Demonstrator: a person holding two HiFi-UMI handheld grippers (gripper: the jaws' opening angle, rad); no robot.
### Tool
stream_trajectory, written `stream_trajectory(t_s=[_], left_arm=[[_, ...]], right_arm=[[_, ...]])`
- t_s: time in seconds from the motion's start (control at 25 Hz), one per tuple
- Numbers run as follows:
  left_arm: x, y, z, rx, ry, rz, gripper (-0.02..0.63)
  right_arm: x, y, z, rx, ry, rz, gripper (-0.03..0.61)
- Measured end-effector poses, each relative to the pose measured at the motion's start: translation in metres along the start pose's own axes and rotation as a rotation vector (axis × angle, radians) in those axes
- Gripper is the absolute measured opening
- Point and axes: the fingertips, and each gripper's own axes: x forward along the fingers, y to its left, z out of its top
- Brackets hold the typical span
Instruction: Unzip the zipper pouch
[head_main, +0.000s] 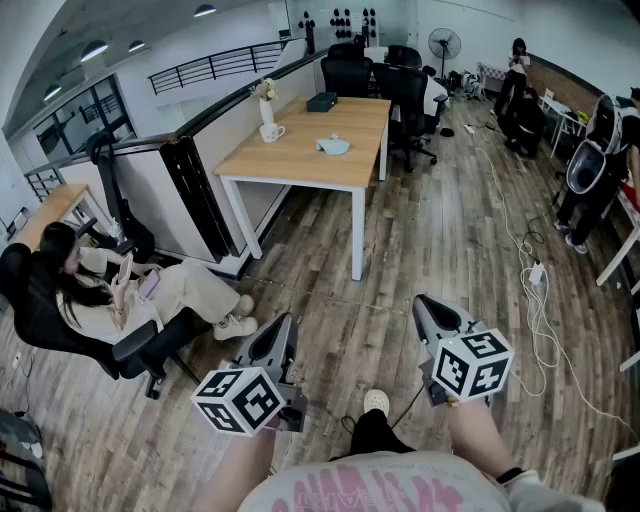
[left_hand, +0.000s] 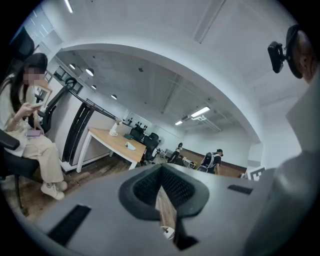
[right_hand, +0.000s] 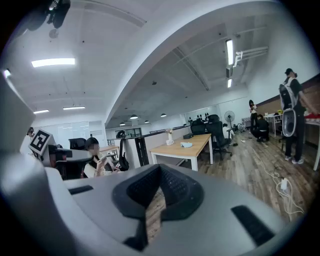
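Observation:
The zipper pouch (head_main: 333, 146), a small pale blue-grey shape, lies on the wooden table (head_main: 300, 160) far ahead of me; it also shows as a pale speck, the pouch (left_hand: 130, 146) and the pouch (right_hand: 186, 145), in both gripper views. My left gripper (head_main: 288, 322) and right gripper (head_main: 421, 303) hang low in front of my body over the wood floor, well short of the table. Both are shut with nothing between the jaws. The left gripper (left_hand: 161, 172) and right gripper (right_hand: 159, 172) point toward the table from a distance.
A white mug (head_main: 270, 132) with a vase behind it and a dark box (head_main: 322, 101) stand on the table. A person sits in an office chair (head_main: 70, 330) at the left. Black chairs (head_main: 400, 85) stand behind the table. White cables (head_main: 535, 290) trail on the floor at the right, where other people stand.

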Motion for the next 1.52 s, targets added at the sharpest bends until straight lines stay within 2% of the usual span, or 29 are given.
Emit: stream_trajectory(t_s=[0.24, 0.36, 0.56, 0.68, 0.8, 0.92, 1.12, 1.24, 1.32, 1.52], left_arm=[[0.063, 0.017, -0.01, -0.007, 0.023, 0.022, 0.002], [0.111, 0.03, -0.002, -0.013, 0.01, 0.046, 0.002], [0.182, 0.046, 0.019, -0.021, -0.043, 0.082, 0.003], [0.211, 0.055, 0.025, -0.043, -0.075, 0.092, 0.003], [0.236, 0.057, 0.021, -0.057, -0.07, 0.074, 0.003], [0.256, 0.055, 0.005, -0.036, -0.018, 0.046, 0.003], [0.303, 0.078, -0.006, -0.046, 0.037, 0.087, 0.003], [0.331, 0.094, 0.003, -0.066, 0.019, 0.08, 0.003], [0.351, 0.107, 0.014, -0.051, 0.006, 0.079, 0.003], [0.404, 0.154, 0.043, -0.049, 0.011, 0.092, 0.002]], right_arm=[[0.062, -0.047, -0.005, 0.001, 0.056, 0.022, -0.002], [0.106, -0.075, 0.013, 0.001, 0.058, 0.06, -0.002], [0.166, -0.119, 0.058, -0.056, 0.02, 0.1, -0.002], [0.193, -0.138, 0.068, -0.072, 0.02, 0.128, -0.002], [0.216, -0.153, 0.061, -0.046, 0.054, 0.148, 0.0], [0.233, -0.163, 0.042, -0.013, 0.103, 0.171, 0.0], [0.271, -0.183, 0.023, -0.02, 0.17, 0.161, 0.0], [0.297, -0.196, 0.019, 0.0, 0.194, 0.154, 0.0], [0.319, -0.204, 0.023, 0.011, 0.198, 0.142, 0.0], [0.39, -0.214, 0.049, 0.029, 0.185, 0.134, 0.0]])
